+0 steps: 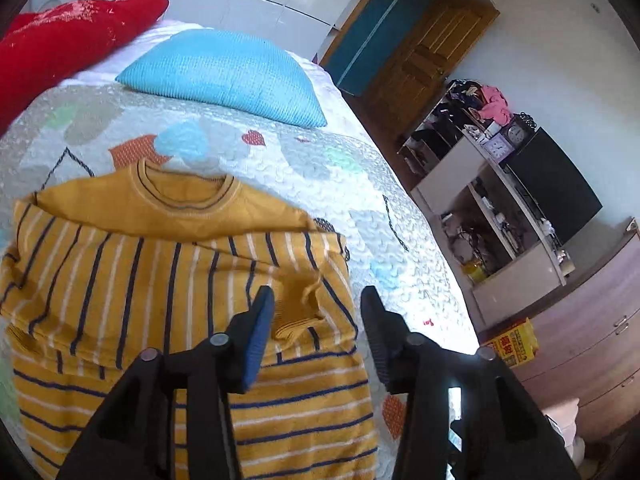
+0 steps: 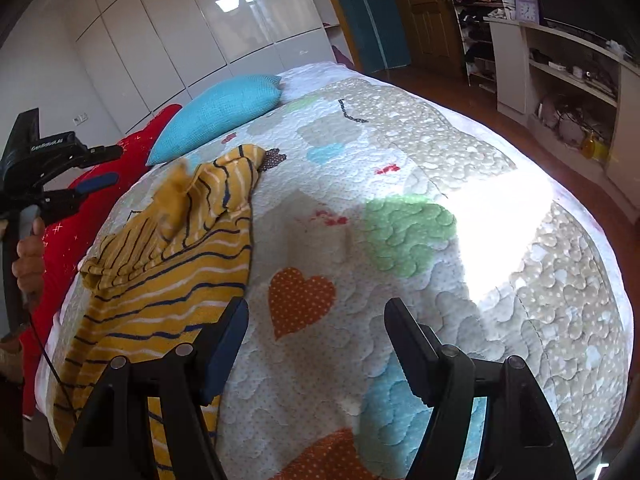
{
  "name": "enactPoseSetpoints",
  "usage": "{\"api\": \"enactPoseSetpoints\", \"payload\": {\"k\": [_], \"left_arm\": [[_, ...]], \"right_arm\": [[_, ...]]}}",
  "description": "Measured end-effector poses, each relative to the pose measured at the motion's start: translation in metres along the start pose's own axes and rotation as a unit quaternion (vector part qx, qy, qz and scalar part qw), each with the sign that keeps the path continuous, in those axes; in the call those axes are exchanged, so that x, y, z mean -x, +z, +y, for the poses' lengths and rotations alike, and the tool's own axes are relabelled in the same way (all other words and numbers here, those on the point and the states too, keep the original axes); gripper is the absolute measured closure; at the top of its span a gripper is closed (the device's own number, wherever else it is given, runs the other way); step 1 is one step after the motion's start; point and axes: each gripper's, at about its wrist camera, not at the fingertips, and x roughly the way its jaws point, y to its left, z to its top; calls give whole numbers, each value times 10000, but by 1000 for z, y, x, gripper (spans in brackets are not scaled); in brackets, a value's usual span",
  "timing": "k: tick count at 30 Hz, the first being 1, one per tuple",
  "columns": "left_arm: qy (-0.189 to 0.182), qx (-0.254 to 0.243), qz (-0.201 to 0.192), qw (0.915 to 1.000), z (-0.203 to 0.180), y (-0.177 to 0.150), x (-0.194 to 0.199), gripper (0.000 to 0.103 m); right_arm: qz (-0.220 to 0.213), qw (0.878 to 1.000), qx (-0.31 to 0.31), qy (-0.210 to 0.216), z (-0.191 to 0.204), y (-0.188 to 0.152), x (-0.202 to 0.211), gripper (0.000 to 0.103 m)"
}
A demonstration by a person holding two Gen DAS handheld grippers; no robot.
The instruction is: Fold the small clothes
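Yellow striped sweater (image 1: pixel 168 272) lies on the quilted bedspread (image 1: pixel 312 168), collar toward the blue pillow (image 1: pixel 228 72), one sleeve folded across the body. In the right wrist view it sits at the bed's left side, bunched.

Left gripper (image 1: pixel 318 320): jaws partly apart above the folded sleeve cuff, nothing pinched between the pads. Seen from the right wrist view, it is off the bed's left edge (image 2: pixel 86 186), held by a hand (image 2: pixel 28 256); white lettering on its body reads roughly "GenRobot.AI", small and not fully sharp.

Right gripper (image 2: pixel 316 336): jaws wide, empty, over bare quilt near an orange heart patch (image 2: pixel 300 300), just right of the sweater's hem.

Yellow box (image 1: pixel 514 342) on the floor by the dresser carries red print, unreadable. Red cushion (image 1: pixel 68 40) behind the pillow.
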Motion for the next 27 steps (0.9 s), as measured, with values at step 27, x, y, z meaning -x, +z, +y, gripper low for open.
{"api": "enactPoseSetpoints", "payload": {"k": [27], "left_arm": [[732,1457,-154,9865,169,-216,146,25]], "right_arm": [[1095,9867,205,1187,80,-98,-8,19]]}}
